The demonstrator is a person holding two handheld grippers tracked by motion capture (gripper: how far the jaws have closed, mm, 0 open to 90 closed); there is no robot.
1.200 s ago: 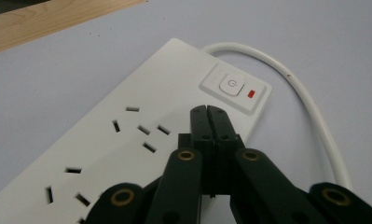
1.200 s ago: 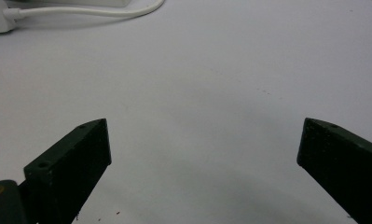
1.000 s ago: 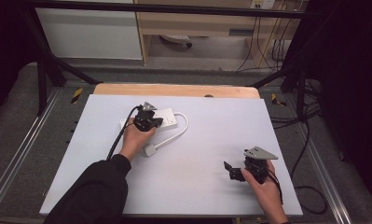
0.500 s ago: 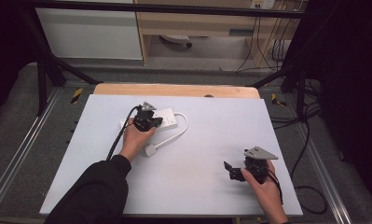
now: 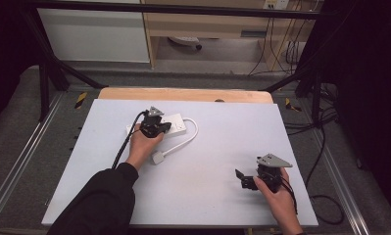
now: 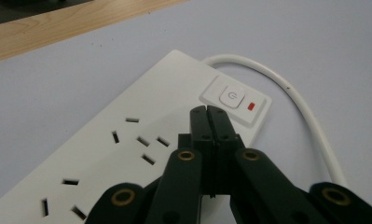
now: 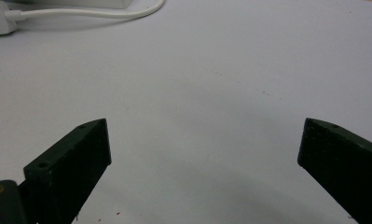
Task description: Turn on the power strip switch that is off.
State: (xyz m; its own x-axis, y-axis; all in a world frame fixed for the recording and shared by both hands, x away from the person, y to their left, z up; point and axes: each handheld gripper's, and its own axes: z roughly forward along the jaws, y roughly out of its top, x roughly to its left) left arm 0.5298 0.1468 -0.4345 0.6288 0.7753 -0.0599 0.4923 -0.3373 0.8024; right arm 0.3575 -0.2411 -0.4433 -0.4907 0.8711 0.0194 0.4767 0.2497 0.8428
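Power strip (image 5: 169, 126) lies at 11 o'clock on the white mat (image 5: 217, 147), rigid, light, likely to slide | left gripper (image 6: 207, 112) clenched, tips just short of power button (image 6: 231, 97); press straight down | right gripper (image 7: 200, 144) released, idle at 5 o'clock | cord (image 5: 193, 134) loops toward 3 o'clock; open room elsewhere.

The power strip (image 6: 141, 140) was white, with a white cable (image 6: 309, 116) and a white plug (image 5: 158, 157). Its power button (image 6: 231, 97) was white with a faint grey symbol, and a small red indicator light (image 6: 251, 106) sat beside it. The left gripper (image 6: 208, 112) and right gripper (image 7: 202, 149) were black, with brass-coloured rivets (image 6: 186, 155) on the left one. The table mat (image 5: 222, 142) was pale lavender-grey, edged by light wood (image 5: 183, 94). The sleeve (image 5: 102, 200) was black.
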